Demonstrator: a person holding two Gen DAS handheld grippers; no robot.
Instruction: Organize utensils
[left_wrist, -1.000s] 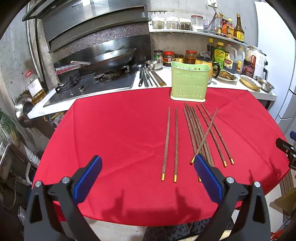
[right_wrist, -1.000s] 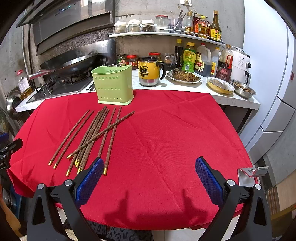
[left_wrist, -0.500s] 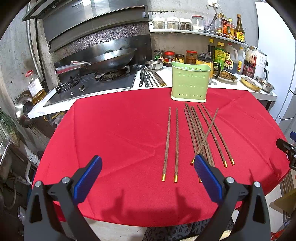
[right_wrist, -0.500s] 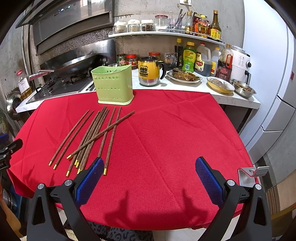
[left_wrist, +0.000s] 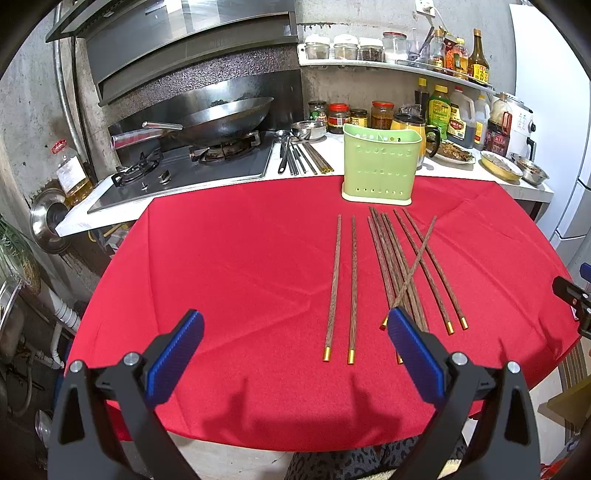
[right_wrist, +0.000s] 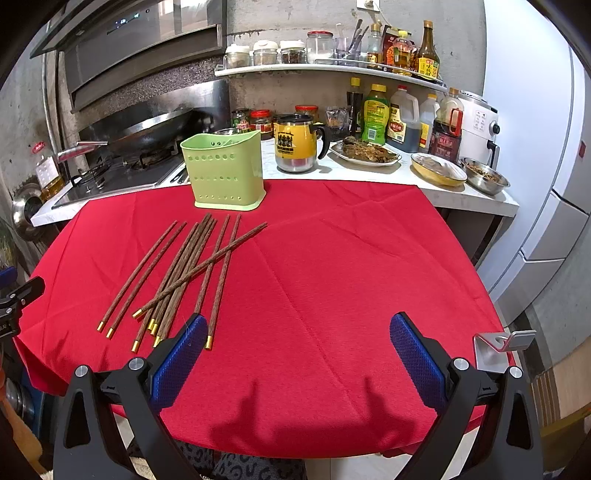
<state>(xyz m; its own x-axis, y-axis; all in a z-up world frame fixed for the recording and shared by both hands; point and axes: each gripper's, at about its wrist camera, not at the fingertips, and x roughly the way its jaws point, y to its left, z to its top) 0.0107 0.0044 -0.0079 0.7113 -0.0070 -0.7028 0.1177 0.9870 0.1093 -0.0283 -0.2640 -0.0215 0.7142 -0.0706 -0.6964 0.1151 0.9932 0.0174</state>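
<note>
Kitchen counter runs along the back, stove with a big wok (left_wrist: 225, 114) at its left end, then a red-lidded jar (left_wrist: 338, 117) whose label I can't quite read. Red tablecloth (left_wrist: 240, 266) in front carries the wooden chopsticks (left_wrist: 391, 266), loose near the middle, one lying crossed over the bunch. Green utensil holder (left_wrist: 380, 168) stands at the cloth's back edge, yellow mug (right_wrist: 295, 147) right behind it. Left gripper (left_wrist: 295, 350) and right gripper (right_wrist: 297, 350) both hover spread wide over the near edge, holding nothing.

Chopstick (left_wrist: 400, 357) tip behind fingers (left_wrist: 413, 354)
</note>
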